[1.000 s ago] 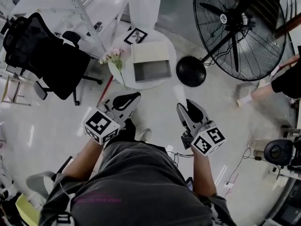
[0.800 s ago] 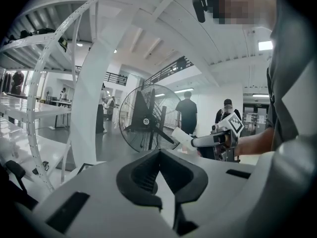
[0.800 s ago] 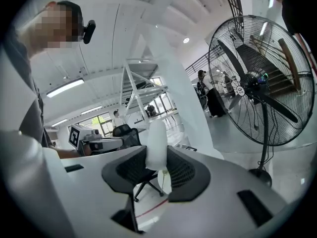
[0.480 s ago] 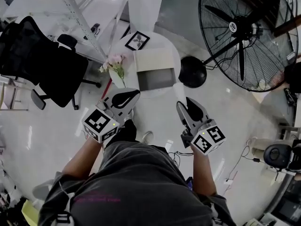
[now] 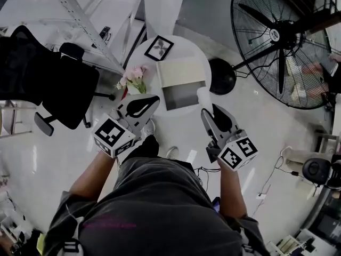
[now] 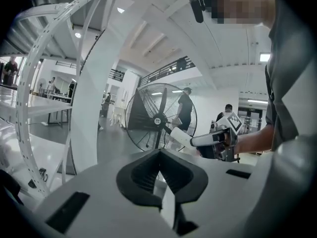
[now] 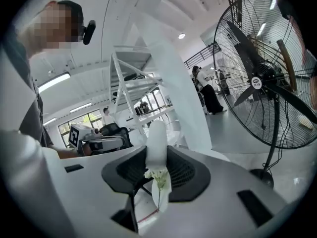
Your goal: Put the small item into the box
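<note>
An open white box [image 5: 184, 94] with its lid folded back sits on a small round white table [image 5: 200, 52]. My right gripper [image 5: 207, 109] is shut on a small white tube-shaped item [image 5: 203, 96] printed with a little flower; the item [image 7: 157, 148] sticks up between the black pads [image 7: 185, 172]. It hovers at the box's right front corner. My left gripper [image 5: 153, 100] hangs over the table's near left edge, jaws together with nothing in them [image 6: 159, 155]. In the left gripper view the right gripper [image 6: 210, 139] holds the item [image 6: 178, 135] out level.
A framed picture [image 5: 159, 48] and pink flowers [image 5: 133, 78] share the table. A large floor fan [image 5: 282, 41] with a round black base [image 5: 222, 76] stands right of it. A black office chair [image 5: 48, 73] and a white rack [image 5: 80, 20] stand at the left.
The table and box have come closer under the grippers. Both grippers now reach over the table's near edge, and the right one still holds the white item.
</note>
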A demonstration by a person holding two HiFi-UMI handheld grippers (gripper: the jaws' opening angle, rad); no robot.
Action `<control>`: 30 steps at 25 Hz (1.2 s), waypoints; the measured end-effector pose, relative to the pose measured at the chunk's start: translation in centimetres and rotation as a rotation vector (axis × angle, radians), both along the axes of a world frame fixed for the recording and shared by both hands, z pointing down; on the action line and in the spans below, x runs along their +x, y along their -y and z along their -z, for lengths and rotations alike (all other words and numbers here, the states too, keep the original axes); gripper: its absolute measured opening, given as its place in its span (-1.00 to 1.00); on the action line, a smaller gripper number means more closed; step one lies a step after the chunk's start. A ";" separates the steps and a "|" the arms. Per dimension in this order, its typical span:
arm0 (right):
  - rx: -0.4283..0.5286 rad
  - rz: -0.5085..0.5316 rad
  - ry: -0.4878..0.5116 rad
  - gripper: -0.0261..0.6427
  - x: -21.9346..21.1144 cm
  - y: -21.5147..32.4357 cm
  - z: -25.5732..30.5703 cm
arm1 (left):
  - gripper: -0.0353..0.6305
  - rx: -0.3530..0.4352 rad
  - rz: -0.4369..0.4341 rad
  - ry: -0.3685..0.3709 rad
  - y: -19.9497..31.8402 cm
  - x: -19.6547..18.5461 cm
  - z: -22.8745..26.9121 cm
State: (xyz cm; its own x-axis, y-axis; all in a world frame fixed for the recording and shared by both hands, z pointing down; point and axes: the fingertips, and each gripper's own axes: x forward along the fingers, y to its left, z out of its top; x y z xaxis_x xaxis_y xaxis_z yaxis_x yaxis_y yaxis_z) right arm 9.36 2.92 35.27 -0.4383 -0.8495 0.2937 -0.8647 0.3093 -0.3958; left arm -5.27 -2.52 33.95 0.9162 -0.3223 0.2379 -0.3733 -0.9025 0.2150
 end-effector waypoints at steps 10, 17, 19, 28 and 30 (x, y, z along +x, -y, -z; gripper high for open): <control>-0.015 -0.030 -0.027 -0.51 -2.1 3.2 0.2 | -0.85 -0.005 -0.025 -0.027 3.6 -1.9 0.2; -0.024 -0.050 -0.025 -0.51 -2.6 4.6 -0.5 | -0.85 -0.021 -0.043 -0.029 5.1 -2.0 -0.7; -0.031 -0.050 -0.024 -0.51 -2.6 5.0 -0.8 | -0.85 -0.027 -0.045 -0.029 5.4 -1.9 -0.9; -0.071 -0.032 -0.040 -0.51 -2.0 7.1 -3.7 | -0.85 -0.059 -0.040 0.008 6.8 -1.7 -3.1; -0.087 -0.026 -0.039 -0.51 -1.7 7.6 -4.7 | -0.85 -0.064 -0.035 0.014 7.0 -1.4 -3.5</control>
State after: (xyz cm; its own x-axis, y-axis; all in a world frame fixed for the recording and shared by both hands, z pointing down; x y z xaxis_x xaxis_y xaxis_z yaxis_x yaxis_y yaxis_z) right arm 7.71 -4.64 39.94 -0.4035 -0.8310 0.3830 -0.8872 0.2529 -0.3859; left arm -6.67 -9.49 37.48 0.9231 -0.2736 0.2701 -0.3450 -0.8996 0.2677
